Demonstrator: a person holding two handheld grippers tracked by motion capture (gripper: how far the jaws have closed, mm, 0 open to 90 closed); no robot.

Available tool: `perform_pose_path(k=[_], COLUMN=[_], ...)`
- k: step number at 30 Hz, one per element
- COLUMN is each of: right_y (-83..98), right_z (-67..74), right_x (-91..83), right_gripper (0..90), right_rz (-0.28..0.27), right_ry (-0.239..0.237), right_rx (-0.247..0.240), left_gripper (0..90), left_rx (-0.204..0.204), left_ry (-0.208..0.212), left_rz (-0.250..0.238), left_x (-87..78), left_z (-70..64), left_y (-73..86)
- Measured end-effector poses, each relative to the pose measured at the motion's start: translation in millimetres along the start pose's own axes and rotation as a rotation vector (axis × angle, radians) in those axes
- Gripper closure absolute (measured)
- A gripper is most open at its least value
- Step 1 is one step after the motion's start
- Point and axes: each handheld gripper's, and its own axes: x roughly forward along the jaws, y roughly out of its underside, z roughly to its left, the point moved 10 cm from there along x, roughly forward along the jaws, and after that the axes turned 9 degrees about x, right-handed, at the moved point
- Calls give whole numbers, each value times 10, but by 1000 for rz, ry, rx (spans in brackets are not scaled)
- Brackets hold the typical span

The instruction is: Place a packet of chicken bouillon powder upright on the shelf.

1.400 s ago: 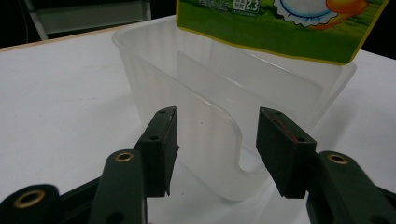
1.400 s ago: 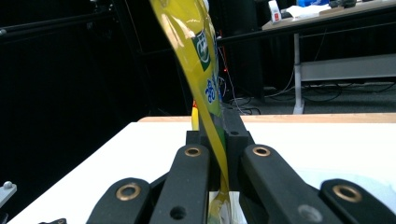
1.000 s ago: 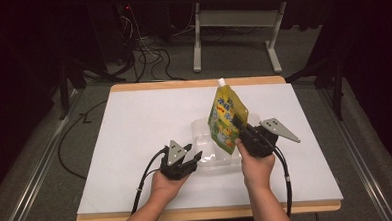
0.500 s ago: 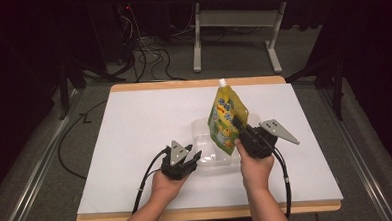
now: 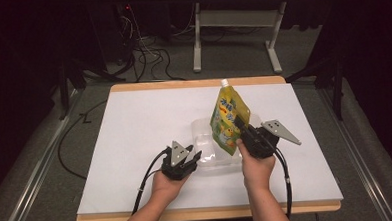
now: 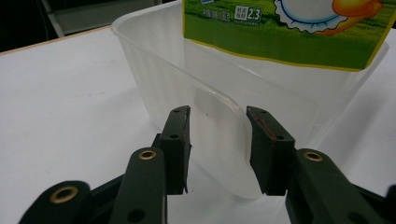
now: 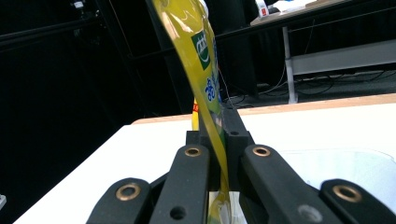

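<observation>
My right gripper has its jaws clamped tight on the edge of the yellow-green spout pouch, holding it upright with its lower end inside the clear plastic container on the white surface. My left gripper sits at the container's near corner; its jaws have just been closing, and that corner's rim stands between them, the pads not yet visibly pressing on it, with a narrow gap on each side
</observation>
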Motion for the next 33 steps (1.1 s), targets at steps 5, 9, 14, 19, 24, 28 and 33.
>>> perform_pose_path(k=[5,9,14,19,24,28,33], right_y=[10,17,61,143,224,294,393], right_z=[-7,-11,-18,-31,-10,33,82], right_x=[11,24,44,72,93,112,133], right_gripper=[900,900,900,900,900,900,900], right_rz=[2,3,5,8,9,15,38], right_ry=[6,10,19,20,14,6,-5], right_rx=[-5,-3,0,18,27,16,-6], left_gripper=[623,624,634,640,643,647,661], left_rx=[0,-2,2,9,-2,-3,-7], left_ry=[1,0,-1,2,3,7,1], left_rz=[0,0,-1,-3,2,2,2], left_x=[1,1,3,0,1,-5,-11], left_z=[0,-1,-8,-3,-1,15,60], left_y=[0,-1,-2,-7,-2,-3,-1])
